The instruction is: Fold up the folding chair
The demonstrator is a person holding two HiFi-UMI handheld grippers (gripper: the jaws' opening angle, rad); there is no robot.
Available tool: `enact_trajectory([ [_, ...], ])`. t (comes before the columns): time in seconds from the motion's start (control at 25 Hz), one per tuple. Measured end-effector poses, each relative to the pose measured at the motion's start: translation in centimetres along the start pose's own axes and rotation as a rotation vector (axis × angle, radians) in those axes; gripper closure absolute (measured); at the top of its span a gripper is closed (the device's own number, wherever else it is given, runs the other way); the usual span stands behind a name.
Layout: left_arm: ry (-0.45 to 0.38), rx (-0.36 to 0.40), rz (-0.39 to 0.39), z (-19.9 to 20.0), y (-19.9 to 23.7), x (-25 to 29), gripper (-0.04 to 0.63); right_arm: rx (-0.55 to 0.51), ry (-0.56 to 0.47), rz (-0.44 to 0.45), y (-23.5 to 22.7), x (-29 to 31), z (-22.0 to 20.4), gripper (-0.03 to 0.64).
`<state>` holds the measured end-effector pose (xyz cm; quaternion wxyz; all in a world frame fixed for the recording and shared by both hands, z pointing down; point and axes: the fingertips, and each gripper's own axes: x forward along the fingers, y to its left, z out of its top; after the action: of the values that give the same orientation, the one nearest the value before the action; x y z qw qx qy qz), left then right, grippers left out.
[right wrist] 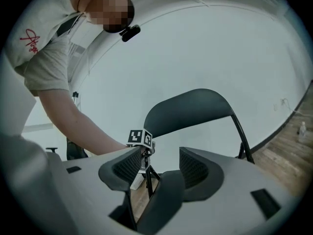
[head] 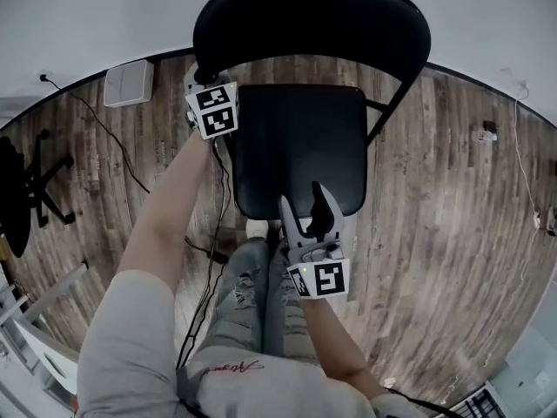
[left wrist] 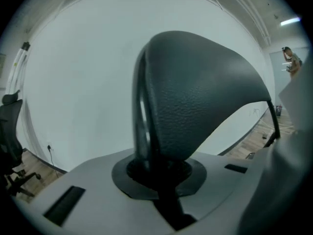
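- Folding chair (head: 305, 116) stands unfolded on the wooden floor (head: 452, 198) right in front of you, with its backrest (head: 313, 16) toward the white wall (head: 78, 24).
- Your left gripper (head: 200, 75) is clamped shut on the backrest's left edge.
- Your right gripper (head: 306, 209) is open. Its jaws are wide apart around the front edge of the seat (head: 296, 159), not squeezing it.
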<state>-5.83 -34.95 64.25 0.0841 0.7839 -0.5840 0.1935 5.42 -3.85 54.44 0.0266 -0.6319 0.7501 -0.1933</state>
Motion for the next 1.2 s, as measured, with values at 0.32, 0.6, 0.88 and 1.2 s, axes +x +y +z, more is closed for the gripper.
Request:
enact_trajectory([
  [0.32,-0.046,0.019,-0.026,1.6,-0.3,-0.3,0.565,0.78,-0.053,-0.202,-1.2,-5.0,-12.1,0.388],
  [0.6,-0.075,0.012,-0.051,2.2,-0.8,-0.6,0.565,1.107,-0.092,-0.32,-2.1,-8.9,-23.7,0.388],
  [0.88,-0.095,0.006,-0.071,2.7,-0.8,-0.5,0.565,1.079,-0.112,-0.221,-5.3,-6.7,-27.8,0.388],
  [1.2,-0.108,-0.003,-0.116,2.9,-0.9,-0.9,0.566,1.21,-0.231,0.142,-5.1,-5.7,-27.8,0.39],
])
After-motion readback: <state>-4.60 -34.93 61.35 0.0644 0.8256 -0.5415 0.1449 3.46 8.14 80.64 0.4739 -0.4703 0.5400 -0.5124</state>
